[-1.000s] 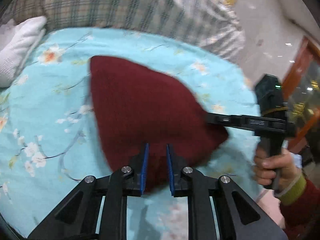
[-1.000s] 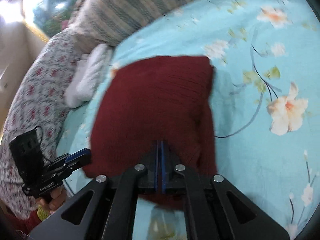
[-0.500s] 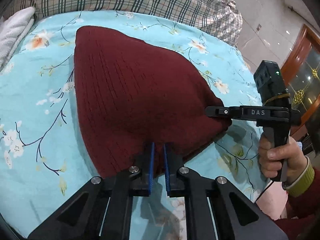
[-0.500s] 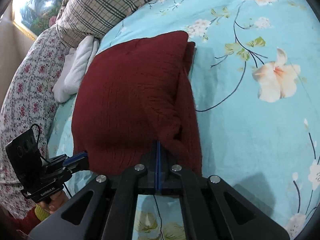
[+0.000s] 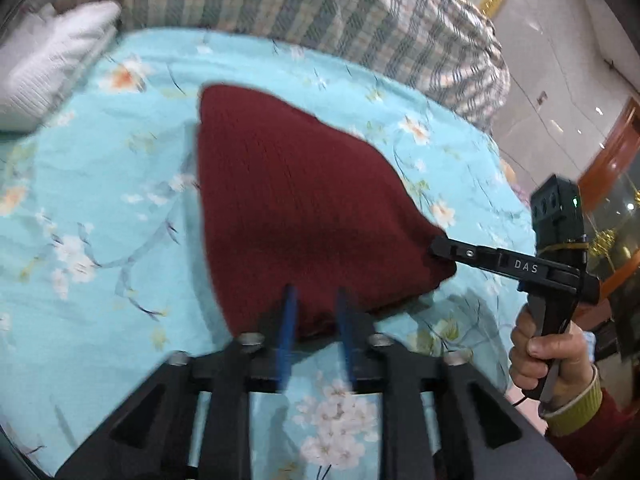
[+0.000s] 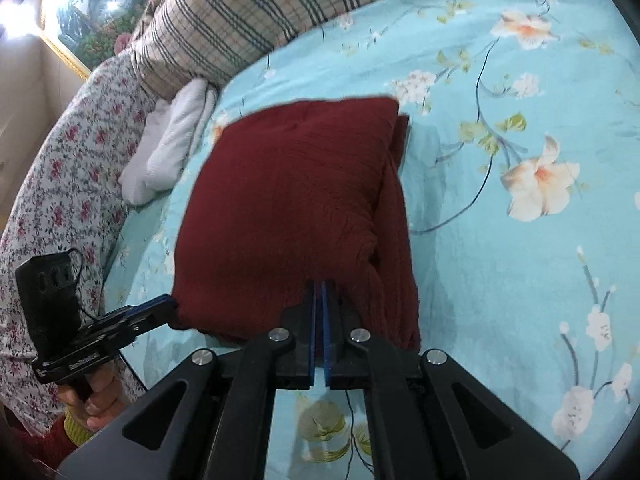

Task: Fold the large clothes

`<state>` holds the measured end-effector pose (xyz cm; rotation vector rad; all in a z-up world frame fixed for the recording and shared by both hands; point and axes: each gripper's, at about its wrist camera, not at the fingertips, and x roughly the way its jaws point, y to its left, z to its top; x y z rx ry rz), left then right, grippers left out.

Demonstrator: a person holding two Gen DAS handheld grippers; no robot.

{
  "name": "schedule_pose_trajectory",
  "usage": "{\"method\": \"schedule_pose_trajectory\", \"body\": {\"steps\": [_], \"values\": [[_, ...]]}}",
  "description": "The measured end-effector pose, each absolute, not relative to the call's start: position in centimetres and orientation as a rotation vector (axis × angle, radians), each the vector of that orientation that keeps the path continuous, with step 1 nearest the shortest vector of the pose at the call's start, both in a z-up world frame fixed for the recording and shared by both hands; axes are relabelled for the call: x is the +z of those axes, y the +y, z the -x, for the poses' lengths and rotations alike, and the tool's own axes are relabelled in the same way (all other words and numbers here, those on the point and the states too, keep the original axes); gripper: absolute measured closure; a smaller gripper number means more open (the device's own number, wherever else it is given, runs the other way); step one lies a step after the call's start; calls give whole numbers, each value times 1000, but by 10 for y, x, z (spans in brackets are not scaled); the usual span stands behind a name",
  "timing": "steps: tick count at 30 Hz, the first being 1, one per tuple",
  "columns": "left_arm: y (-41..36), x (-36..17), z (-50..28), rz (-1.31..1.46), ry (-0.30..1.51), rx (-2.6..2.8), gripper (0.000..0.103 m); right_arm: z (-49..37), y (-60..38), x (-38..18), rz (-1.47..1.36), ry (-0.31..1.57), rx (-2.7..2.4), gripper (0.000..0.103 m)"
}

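A dark red knitted sweater [image 5: 296, 208] lies folded on the light blue floral bedsheet [image 5: 100, 220]; it also shows in the right wrist view [image 6: 296, 208]. My left gripper [image 5: 314, 300] has its blue pads apart at the sweater's near edge, and no cloth shows between them. In the right wrist view the left gripper [image 6: 170, 304] touches the sweater's near left corner. My right gripper [image 6: 319, 292] is shut on the sweater's near edge. In the left wrist view the right gripper [image 5: 436, 248] pinches the sweater's right corner.
A plaid pillow [image 5: 320, 12] and a white folded towel [image 5: 52, 64] lie at the bed's far side. A flowered quilt [image 6: 64, 184] lies along the left in the right wrist view. The bed edge and floor are to the right in the left wrist view.
My left gripper's pads have spread wider and pulled back a little from the sweater's edge. The right gripper stays shut on the sweater. The folded sweater lies in the same place.
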<state>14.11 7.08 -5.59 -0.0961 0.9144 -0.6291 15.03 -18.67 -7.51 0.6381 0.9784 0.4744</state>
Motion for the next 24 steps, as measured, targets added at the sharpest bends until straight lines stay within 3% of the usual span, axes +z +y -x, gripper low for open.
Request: {"method": "schedule_pose_trajectory", "body": {"steps": [1, 2, 4, 5, 11, 13, 15, 18, 24], "values": [[75, -51, -141, 96, 894, -593, 52, -151, -190, -73, -645, 963, 456, 96], [79, -48, -143, 97, 879, -560, 46, -153, -195, -72, -664, 946, 440, 90], [83, -49, -152, 106, 888, -526, 46, -159, -200, -73, -698, 931, 427, 56], [84, -50, -155, 116, 901, -521, 46, -166, -201, -73, -702, 926, 420, 54], [80, -68, -180, 154, 960, -509, 46, -209, -194, -98, -793, 982, 419, 55], [75, -77, -189, 148, 994, -499, 46, -218, -189, -109, -826, 1016, 439, 85], [71, -79, -191, 134, 1000, -500, 46, -213, -191, -98, -820, 963, 434, 92], [64, -84, -191, 104, 1005, -496, 45, -199, -195, -78, -753, 887, 407, 93], [55, -88, -194, 62, 1019, -478, 43, -205, -187, -109, -737, 987, 385, 92]]}}
